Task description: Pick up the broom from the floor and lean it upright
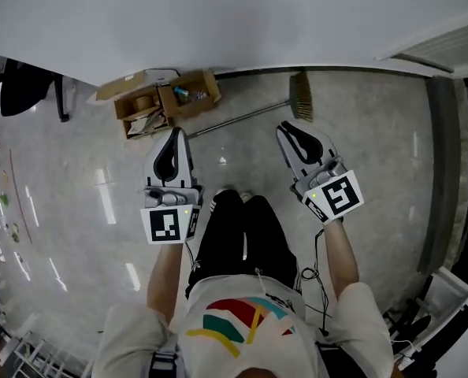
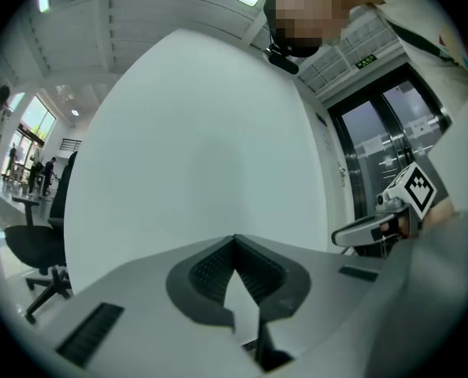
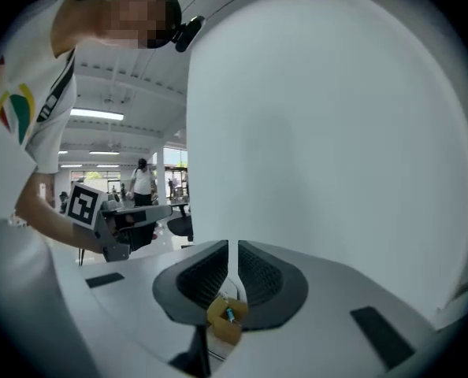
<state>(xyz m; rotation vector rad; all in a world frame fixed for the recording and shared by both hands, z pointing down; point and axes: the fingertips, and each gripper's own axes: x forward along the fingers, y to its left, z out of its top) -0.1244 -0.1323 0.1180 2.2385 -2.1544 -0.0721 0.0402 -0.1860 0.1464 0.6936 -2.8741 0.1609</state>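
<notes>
The broom [image 1: 242,117] lies flat on the grey floor by the white wall, its straw head [image 1: 301,95] to the right and its metal handle running down-left. My left gripper [image 1: 176,134] hovers above the floor near the handle's free end, shut and empty. My right gripper [image 1: 286,129] hangs just short of the straw head, also shut with nothing held. In the left gripper view the jaws [image 2: 234,241] meet at the tips against the blank wall. The right gripper view shows its jaws [image 3: 232,247] together with only a hairline slit. Neither gripper touches the broom.
An open cardboard box [image 1: 168,101] with tape rolls sits against the wall beside the broom handle. A black office chair [image 1: 27,87] stands at the far left. A dark door threshold [image 1: 439,156] runs along the right. The person's feet [image 1: 231,198] stand between the grippers.
</notes>
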